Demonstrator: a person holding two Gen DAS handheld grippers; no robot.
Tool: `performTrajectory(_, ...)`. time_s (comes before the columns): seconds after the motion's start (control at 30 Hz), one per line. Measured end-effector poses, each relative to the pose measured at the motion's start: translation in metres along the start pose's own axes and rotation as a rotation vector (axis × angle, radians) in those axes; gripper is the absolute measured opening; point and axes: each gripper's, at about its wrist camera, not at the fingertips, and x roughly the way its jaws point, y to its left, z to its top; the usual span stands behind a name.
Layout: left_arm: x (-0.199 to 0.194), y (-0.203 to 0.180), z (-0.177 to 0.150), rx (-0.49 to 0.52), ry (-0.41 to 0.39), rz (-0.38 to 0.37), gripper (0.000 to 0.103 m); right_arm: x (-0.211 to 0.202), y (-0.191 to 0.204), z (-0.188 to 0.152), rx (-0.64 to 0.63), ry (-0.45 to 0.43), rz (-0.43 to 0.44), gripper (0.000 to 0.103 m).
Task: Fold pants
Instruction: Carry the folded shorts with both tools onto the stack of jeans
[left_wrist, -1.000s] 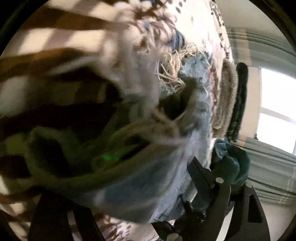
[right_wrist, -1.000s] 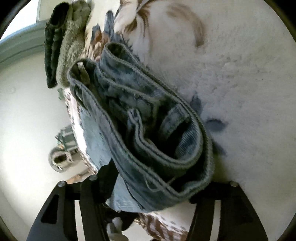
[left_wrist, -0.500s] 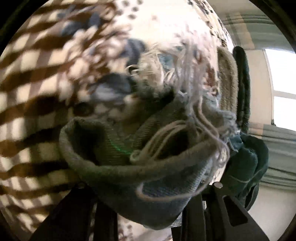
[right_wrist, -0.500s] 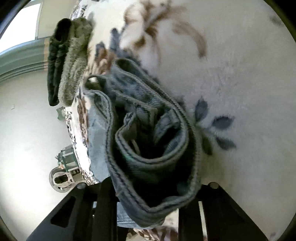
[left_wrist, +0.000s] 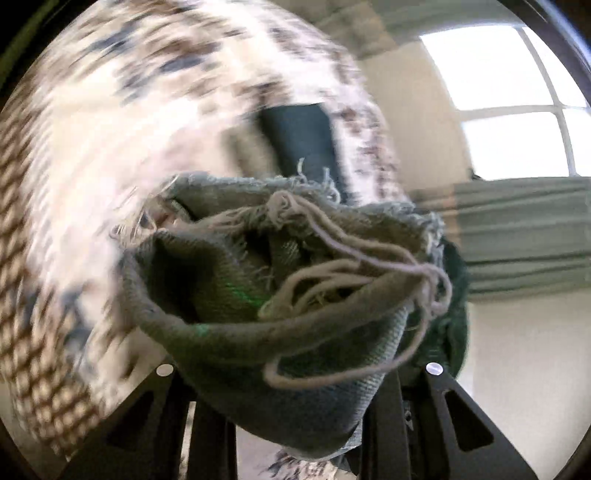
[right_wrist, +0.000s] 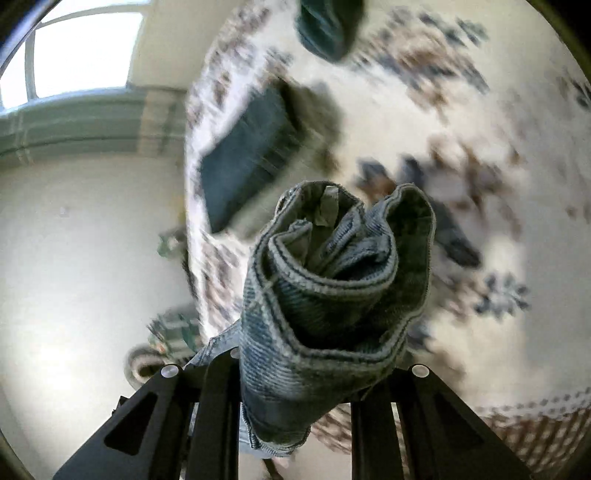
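Observation:
Blue denim pants are held by both grippers, lifted above a patterned blanket. My left gripper (left_wrist: 295, 417) is shut on the frayed hem end of the pants (left_wrist: 280, 295), with loose threads hanging over it. My right gripper (right_wrist: 295, 413) is shut on the bunched waistband end of the pants (right_wrist: 332, 295), whose seams and folds curl toward the camera. Both fingertips are hidden by the denim.
A white blanket with brown and blue flowers (right_wrist: 461, 147) covers the bed below. Folded dark green clothes (right_wrist: 251, 155) lie near its edge, also in the left wrist view (left_wrist: 303, 147). Another dark garment (right_wrist: 328, 26) lies farther off. A window (left_wrist: 498, 92) and pale floor (right_wrist: 74, 258) lie beyond.
Both grippers have lifted their ends of the pants up off the blanket and swung; the bed now sits farther away and blurred by motion.

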Motion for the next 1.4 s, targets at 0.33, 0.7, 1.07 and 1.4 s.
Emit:
performTrajectory(0.33, 0.101, -0.124, 0.209, 0.213, 0.047, -0.233, 0.022, 0.068, 0.156, 0.122, -0.037, -0.319, 0.135, 0.018)
performTrajectory(0.7, 0.256, 0.004, 0.256, 0.265, 0.209, -0.010, 0.023, 0.231, 0.058, 0.151, 0.062, -0.308, 0.002, 0.018)
performTrajectory(1.07, 0.217, 0.024, 0.242, 0.301, 0.338, 0.045, 0.038, 0.236, 0.040, 0.142, 0.048, -0.208, -0.041, 0.040)
performTrajectory(1.4, 0.166, 0.001, 0.231, 0.617, 0.160, 0.310, 0.084, 0.191, 0.069, 0.115, -0.080, -0.263, -0.329, 0.066)
